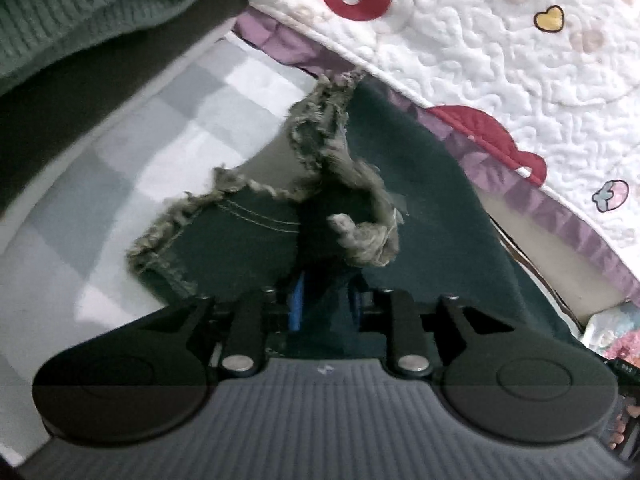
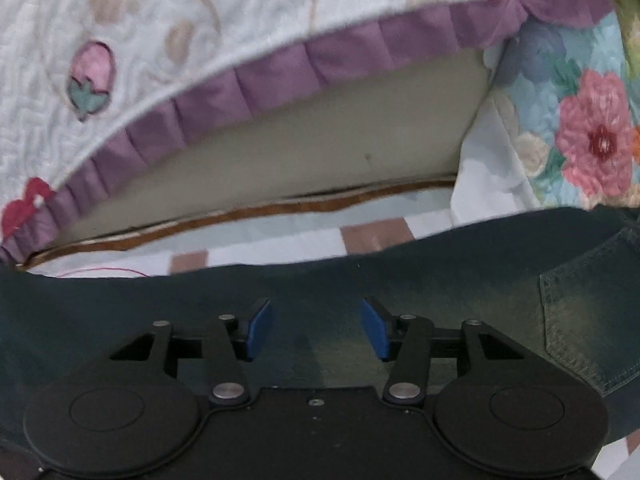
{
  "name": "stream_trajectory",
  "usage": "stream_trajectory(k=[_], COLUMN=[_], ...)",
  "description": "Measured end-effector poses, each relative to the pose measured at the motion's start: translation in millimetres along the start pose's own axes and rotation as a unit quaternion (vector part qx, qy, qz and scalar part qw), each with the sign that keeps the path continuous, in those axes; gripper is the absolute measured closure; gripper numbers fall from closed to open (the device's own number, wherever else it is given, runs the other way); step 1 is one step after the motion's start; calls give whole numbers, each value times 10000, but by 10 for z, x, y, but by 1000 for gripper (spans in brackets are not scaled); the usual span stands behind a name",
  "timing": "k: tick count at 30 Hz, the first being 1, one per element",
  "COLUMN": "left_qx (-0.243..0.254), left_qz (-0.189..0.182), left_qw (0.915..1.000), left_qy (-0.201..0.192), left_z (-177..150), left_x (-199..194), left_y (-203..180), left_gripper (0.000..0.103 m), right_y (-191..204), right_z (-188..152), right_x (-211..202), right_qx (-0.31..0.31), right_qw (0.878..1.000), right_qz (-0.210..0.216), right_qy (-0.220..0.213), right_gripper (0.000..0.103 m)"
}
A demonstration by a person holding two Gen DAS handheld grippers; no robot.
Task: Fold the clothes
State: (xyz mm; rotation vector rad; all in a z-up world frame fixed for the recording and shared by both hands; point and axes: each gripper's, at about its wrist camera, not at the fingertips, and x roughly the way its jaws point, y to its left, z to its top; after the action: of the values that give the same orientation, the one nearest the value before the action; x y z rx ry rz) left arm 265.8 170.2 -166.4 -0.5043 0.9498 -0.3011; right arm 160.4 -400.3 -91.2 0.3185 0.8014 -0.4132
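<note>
Dark blue jeans [image 1: 420,208] with a frayed grey-green hem [image 1: 320,148] hang up from my left gripper [image 1: 324,304], which is shut on the denim; its blue pads are mostly hidden by cloth. In the right wrist view the same jeans [image 2: 320,292] lie flat across a checked sheet, with a back pocket [image 2: 588,312] at the right. My right gripper [image 2: 316,328] hovers just over the denim, open, with nothing between its blue pads [image 2: 260,328].
A white quilted cover [image 1: 500,40] with a purple ruffle [image 2: 280,80] and red shapes drapes over a beige mattress side [image 2: 300,152]. A floral quilt [image 2: 580,128] sits at the right. A green knit garment [image 1: 60,12] lies at upper left on the checked sheet [image 1: 160,120].
</note>
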Motion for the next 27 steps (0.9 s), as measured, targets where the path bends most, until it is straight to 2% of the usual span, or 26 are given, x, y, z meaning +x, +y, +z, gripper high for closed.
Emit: stream_trajectory(k=[3,7,9,10,14,15,16,17,18,19,20,21,22,25,27], left_qx=[-35,298,447,416,338,363,470,596,704,807,908,1104,1321,1413,1393], left_qz=[-253,-372,-373,-380,-251,-279,-385,-506,-506,-393,-260,-83,105,354,440], left_qw=[9996,9989,9983,9984,9991,9989,9981,9968,9960,9957,9952,9934,9906,9867,9804], left_qy=[97,6,22,44,-19,-102,-143,-172,-192,-229,-270,-306,-339,-724,-1320], left_z=[19,42,62,71,52,46,44,42,42,38,32,22,11,58,171], left_x=[-60,14,104,149,251,266,290,315,335,345,352,364,377,213,-140], left_y=[6,-108,-174,-190,-192,-203,-228,-255,-296,-344,-393,-440,-487,-525,-545], left_gripper=[66,64,64,62,62,55,37,30,28,32,41,81,103,103,103], right_y=[-56,-17,105,139,275,309,343,372,353,335,324,300,275,232,236], right_z=[-13,-71,-164,-256,-627,-720,-812,-907,-1020,-1135,-1257,-1339,-1422,-1573,-1581], right_x=[87,59,-40,-108,-378,-446,-514,-582,-660,-736,-790,-821,-852,-842,-807], right_qx=[178,59,-174,-399,-1294,-1516,-1737,-1955,-2157,-2352,-2490,-2523,-2555,-2649,-2658], right_qw=[9997,9994,9967,9964,9898,9868,9831,9791,9751,9707,9675,9668,9659,9628,9619], right_qz=[40,260,788,744,561,514,467,411,281,150,12,-88,-189,-461,-588], right_qy=[165,218,119,55,-202,-266,-330,-392,-439,-476,-440,-407,-374,-259,-248], right_gripper=[48,48,48,51,51,51,51,51,50,50,50,50,50,50,50])
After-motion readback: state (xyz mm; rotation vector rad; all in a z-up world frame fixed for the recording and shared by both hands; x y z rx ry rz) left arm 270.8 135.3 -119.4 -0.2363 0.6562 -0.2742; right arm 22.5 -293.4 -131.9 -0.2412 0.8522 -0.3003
